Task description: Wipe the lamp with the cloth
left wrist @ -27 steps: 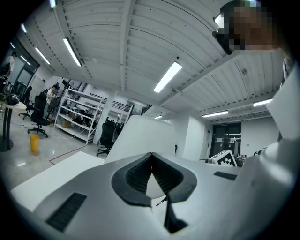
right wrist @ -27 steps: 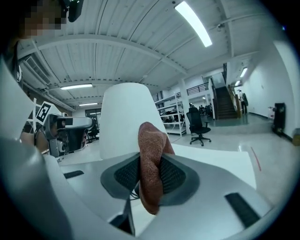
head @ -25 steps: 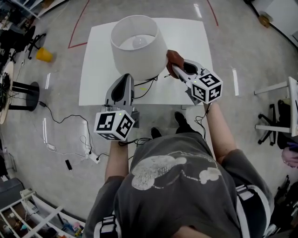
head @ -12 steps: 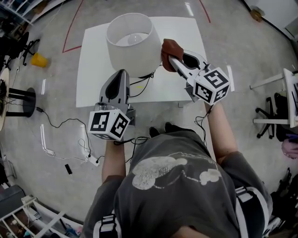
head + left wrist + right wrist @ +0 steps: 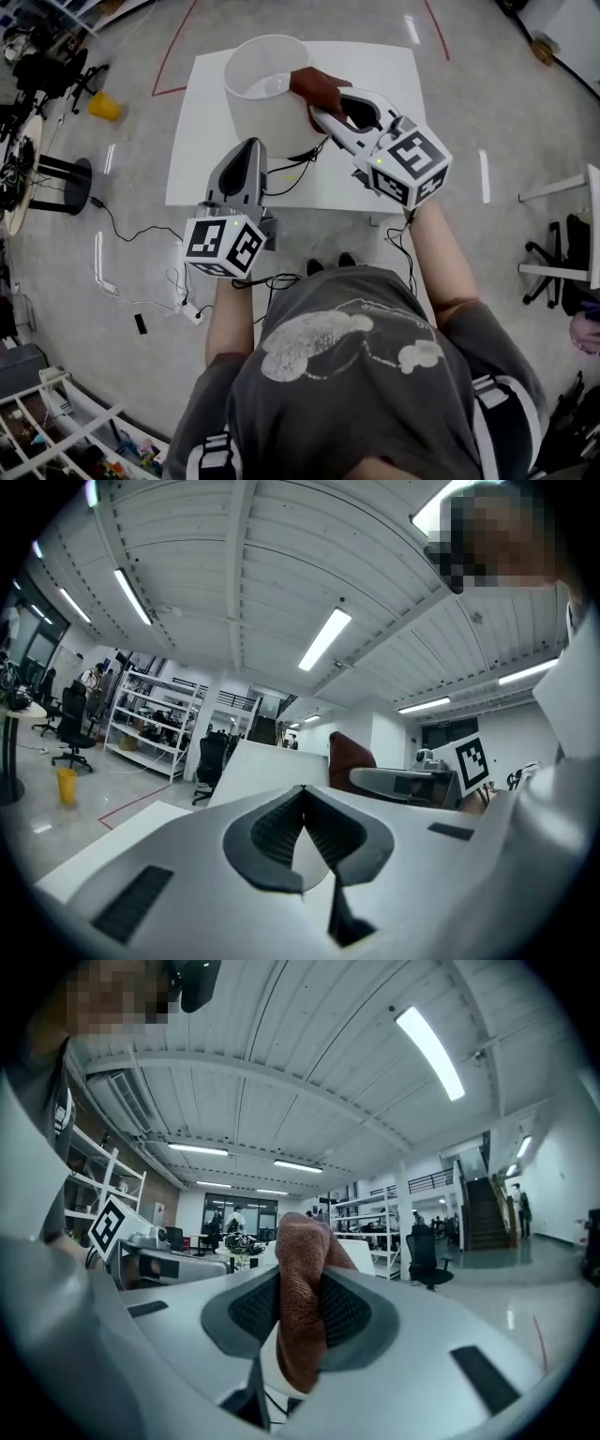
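A lamp with a white shade [image 5: 267,94] stands on the white table [image 5: 375,70]. My right gripper [image 5: 321,111] is shut on a rust-brown cloth [image 5: 317,88], which is pressed against the upper right rim of the shade. In the right gripper view the cloth [image 5: 302,1316] hangs between the dark pads [image 5: 342,1314]. My left gripper [image 5: 247,157] sits low at the near side of the shade, its tip under the shade's lower edge. Its pads [image 5: 277,832] meet at the tip, with nothing seen between them. From there the shade [image 5: 267,771] and the cloth [image 5: 349,759] show ahead.
Black cables [image 5: 292,174] lie on the table under the lamp and trail off its near edge. On the floor at the left are more cables, a power strip [image 5: 192,317] and a yellow cup [image 5: 103,106]. Office chairs [image 5: 52,70] stand at the far left.
My right gripper has carried the cloth up the right side of the shade, from its lower edge to the upper rim. The left gripper has stayed near the shade's base.
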`<act>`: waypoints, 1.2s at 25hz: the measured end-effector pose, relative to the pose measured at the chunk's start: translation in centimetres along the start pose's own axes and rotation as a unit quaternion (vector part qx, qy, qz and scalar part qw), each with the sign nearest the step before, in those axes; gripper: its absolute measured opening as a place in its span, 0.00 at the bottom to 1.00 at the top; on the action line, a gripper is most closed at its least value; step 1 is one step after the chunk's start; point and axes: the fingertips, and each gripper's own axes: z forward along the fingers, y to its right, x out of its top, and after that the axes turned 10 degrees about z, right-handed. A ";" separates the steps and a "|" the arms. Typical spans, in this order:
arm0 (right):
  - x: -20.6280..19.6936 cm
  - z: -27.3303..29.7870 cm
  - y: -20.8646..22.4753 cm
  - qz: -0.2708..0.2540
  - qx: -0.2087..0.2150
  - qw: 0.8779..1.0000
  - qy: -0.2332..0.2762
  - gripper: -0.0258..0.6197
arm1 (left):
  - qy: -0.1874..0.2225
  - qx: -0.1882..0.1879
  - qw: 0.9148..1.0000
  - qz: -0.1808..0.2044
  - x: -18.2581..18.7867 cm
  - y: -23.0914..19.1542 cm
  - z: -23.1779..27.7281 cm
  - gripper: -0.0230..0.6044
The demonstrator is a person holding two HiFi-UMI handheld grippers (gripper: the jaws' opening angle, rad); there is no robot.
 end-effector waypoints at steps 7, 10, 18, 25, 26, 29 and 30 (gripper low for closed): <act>-5.1 0.0 -0.5 0.019 0.027 0.998 -0.054 0.19 | -0.017 0.025 1.000 -0.001 -1.2 -0.1 0.0 0.05; -7.9 -0.3 0.1 0.031 0.033 0.996 -0.078 0.19 | -0.026 0.038 0.999 -0.006 -2.5 0.2 -0.2 0.05; -13.9 -0.3 0.6 0.077 0.014 0.990 -0.120 0.19 | -0.056 0.037 0.997 -0.023 -6.0 -0.6 -1.0 0.05; -17.0 0.4 0.7 0.105 -0.058 0.983 -0.136 0.19 | -0.059 -0.010 0.998 -0.035 -6.7 -4.1 -0.9 0.05; -16.9 0.1 1.0 0.113 -0.073 0.982 -0.131 0.19 | -0.060 -0.019 0.997 -0.035 -6.7 -4.2 -0.7 0.05; -16.6 -0.7 1.6 0.129 -0.119 0.977 -0.117 0.19 | -0.057 -0.047 0.997 -0.037 -6.4 -5.3 -0.3 0.05; -16.4 -0.7 1.7 0.131 -0.134 0.976 -0.113 0.19 | -0.055 -0.056 0.996 -0.039 -6.3 -6.0 -0.2 0.05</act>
